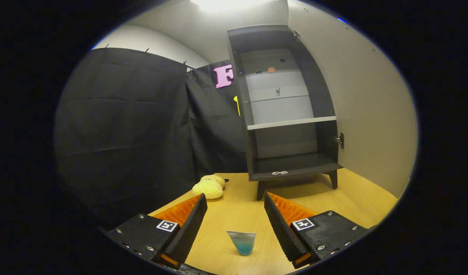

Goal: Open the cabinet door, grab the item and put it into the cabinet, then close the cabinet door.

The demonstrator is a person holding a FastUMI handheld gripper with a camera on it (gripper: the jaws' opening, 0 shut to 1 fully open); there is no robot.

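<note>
The hand-held gripper (236, 202) is spread wide over the wooden surface (356, 202), its fingers (188, 225) gripping nothing. Between them, low down and touching neither, a small tube (241, 242) with a blue base stands on the surface. Just beyond the left fingertip lies a yellow plush toy (209, 187). Farther ahead stands the dark cabinet (287, 110) on short legs, its door (367, 107) swung fully open to the right, showing a pale shelf (291, 123) across the middle.

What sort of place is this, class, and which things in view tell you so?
Probably a staged test booth, not a home: black cloth walls it, a small cabinet stands open on a wooden table, and the gripper is open around a tube.
</note>
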